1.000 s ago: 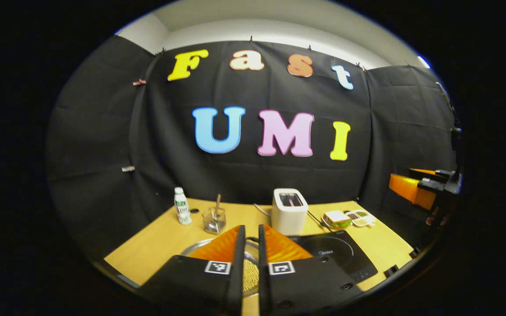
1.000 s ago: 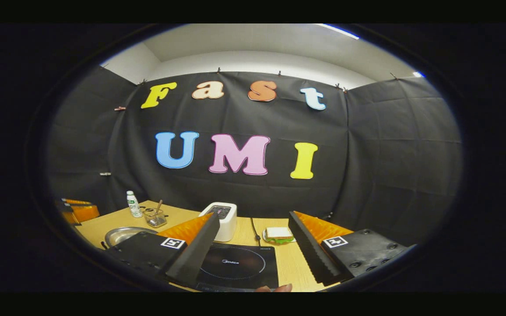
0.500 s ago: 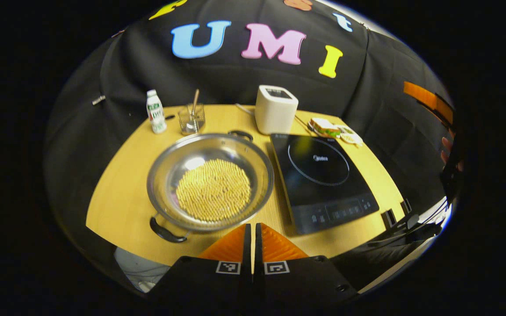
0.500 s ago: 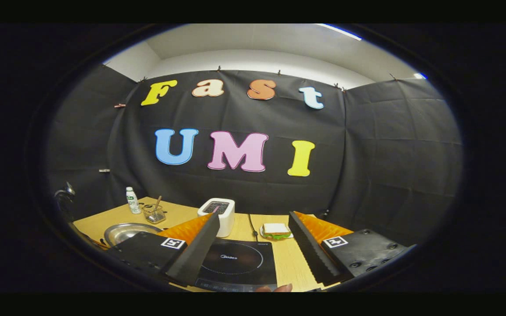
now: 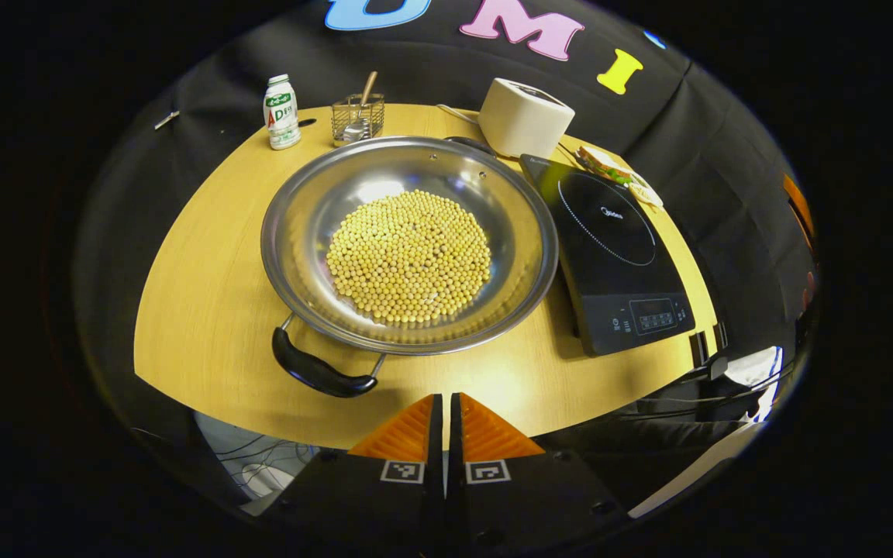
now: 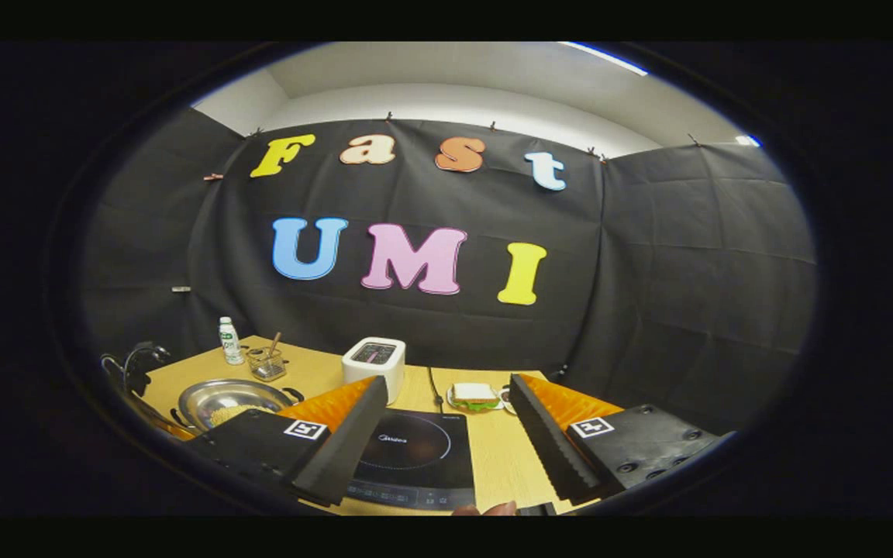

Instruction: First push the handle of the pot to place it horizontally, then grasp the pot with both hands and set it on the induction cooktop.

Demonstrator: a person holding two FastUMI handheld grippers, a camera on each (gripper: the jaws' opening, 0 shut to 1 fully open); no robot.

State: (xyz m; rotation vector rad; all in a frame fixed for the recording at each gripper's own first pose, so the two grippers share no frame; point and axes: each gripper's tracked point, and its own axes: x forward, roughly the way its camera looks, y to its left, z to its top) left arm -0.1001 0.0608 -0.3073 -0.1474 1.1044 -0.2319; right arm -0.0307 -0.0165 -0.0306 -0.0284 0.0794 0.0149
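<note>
A wide steel pot [image 5: 408, 240] full of yellow beans sits on the wooden table [image 5: 206, 294]. Its near black handle [image 5: 315, 372] points toward the table's front edge, a little left of centre; the far handle [image 5: 468, 142] lies by the toaster. The black induction cooktop [image 5: 609, 248] lies just right of the pot. My left gripper [image 5: 445, 403] is shut and empty, above the front edge, right of the near handle. In the right gripper view my right gripper [image 6: 446, 434] stands open over the cooktop [image 6: 412, 457], with the pot [image 6: 229, 399] at far left.
Along the table's back stand a small white bottle [image 5: 281, 112], a wire holder with a spoon [image 5: 357, 118] and a white toaster [image 5: 525, 116]. A sandwich on a plate [image 5: 609, 167] lies behind the cooktop. Cables hang below the table's front edge [image 5: 260, 457].
My left gripper has tilted down and moved in toward the pot, which now looms larger. The right gripper has barely shifted and stays open.
</note>
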